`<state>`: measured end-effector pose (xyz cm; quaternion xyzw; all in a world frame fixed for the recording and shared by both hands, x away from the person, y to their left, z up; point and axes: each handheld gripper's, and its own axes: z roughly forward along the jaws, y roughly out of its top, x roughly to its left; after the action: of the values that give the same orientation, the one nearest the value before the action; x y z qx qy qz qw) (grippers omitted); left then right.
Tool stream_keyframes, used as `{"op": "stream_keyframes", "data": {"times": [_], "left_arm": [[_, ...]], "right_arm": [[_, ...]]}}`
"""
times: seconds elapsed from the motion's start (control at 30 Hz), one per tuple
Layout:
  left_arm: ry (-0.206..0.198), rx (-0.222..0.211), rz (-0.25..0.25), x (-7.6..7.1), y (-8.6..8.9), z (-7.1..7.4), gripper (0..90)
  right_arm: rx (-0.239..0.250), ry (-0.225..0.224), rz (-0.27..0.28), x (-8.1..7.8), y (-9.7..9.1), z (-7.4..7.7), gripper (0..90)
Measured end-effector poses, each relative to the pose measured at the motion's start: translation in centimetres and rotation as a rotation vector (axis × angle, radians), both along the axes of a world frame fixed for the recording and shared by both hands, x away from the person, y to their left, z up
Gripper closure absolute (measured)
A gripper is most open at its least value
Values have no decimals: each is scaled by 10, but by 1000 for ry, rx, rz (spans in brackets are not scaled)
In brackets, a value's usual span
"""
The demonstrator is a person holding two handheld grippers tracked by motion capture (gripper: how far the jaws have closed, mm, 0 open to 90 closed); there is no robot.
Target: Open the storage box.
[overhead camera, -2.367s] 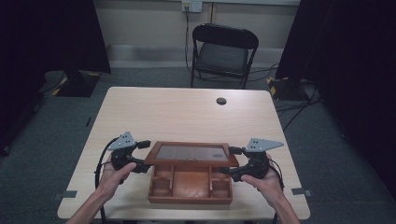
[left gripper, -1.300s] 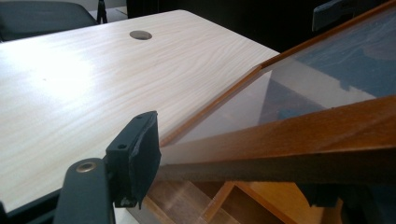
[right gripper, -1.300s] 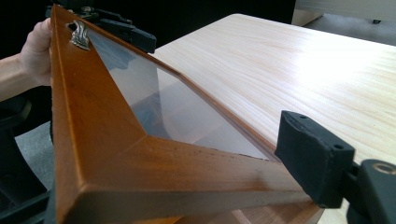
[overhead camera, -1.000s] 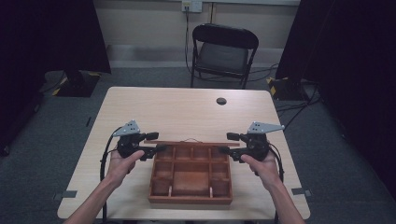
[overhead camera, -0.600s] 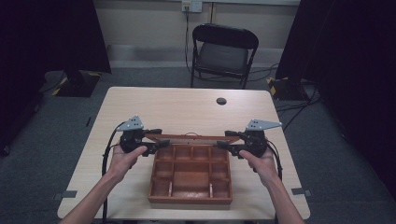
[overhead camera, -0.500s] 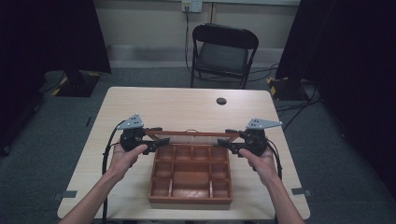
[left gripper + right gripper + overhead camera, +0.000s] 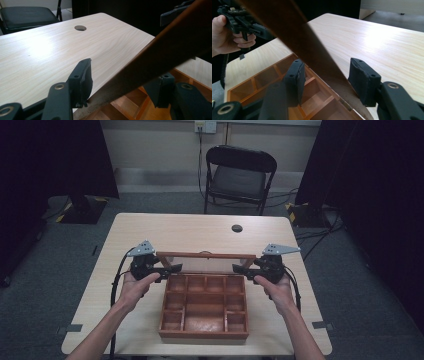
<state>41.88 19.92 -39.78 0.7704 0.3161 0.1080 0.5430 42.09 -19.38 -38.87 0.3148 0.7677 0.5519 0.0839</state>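
A smooth pale wood-grain table [image 7: 190, 232] carries a reddish-brown wooden box [image 7: 204, 306] beside matt black fingers [image 7: 294, 80].

Left claw [image 7: 172, 268]: jaws parted, pointing inward, held in the left hand [image 7: 134, 287].
Right claw [image 7: 241, 268]: jaws parted, pointing inward, held in the right hand [image 7: 275, 287].

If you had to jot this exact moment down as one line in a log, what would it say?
lid: raised, upright at back of box | left gripper: open around lid's left edge | right gripper: open around right edge | compartments: look empty
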Motion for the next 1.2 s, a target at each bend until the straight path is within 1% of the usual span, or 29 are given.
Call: {"op": "stream_keyframes", "data": {"times": [0.03, 0.2, 0.23, 0.3, 0.37, 0.43, 0.5, 0.6, 0.7, 0.77, 1.0, 1.07, 1.1, 1.13, 1.2], "left_arm": [[-7, 1, 4, 1, 0, 0, 425], [-12, 18, 9, 4, 0, -1, 429], [-7, 5, 14, 4, -1, -1, 429], [-8, 7, 20, 5, -1, -1, 431], [-2, 6, 20, 5, -1, -1, 437], [2, 15, 22, 5, -1, -1, 446], [5, 20, 24, 5, 0, -1, 454], [6, 39, 22, 7, 0, 0, 466], [4, 40, 24, 9, 1, 0, 477], [7, 27, 24, 11, 1, -1, 484], [17, 27, 38, 16, 1, 0, 489], [22, 8, 45, 18, 1, -1, 487], [28, 8, 47, 19, 1, -2, 486], [36, -7, 44, 21, 2, -3, 484], [50, -21, 42, 24, 3, -4, 481]], "right_arm": [[-1, -1, -2, 0, 0, 0, 471], [10, -7, -10, 3, 0, -1, 473], [10, -10, -13, 4, 1, -1, 473], [5, -11, -17, 5, 1, -1, 475], [-4, -9, -16, 7, 2, -1, 474], [-11, -7, -16, 8, 3, -2, 467], [-7, -4, -21, 10, 4, -3, 460], [2, -4, -29, 12, 3, -4, 454], [5, -4, -39, 14, 3, -4, 450], [7, -4, -45, 16, 4, -4, 450], [8, 11, -62, 22, 2, -10, 471], [9, 7, -68, 24, 2, -11, 475], [12, 8, -70, 25, 2, -11, 478], [15, 10, -71, 26, 1, -12, 481], [14, 9, -76, 27, 1, -13, 493]]}}
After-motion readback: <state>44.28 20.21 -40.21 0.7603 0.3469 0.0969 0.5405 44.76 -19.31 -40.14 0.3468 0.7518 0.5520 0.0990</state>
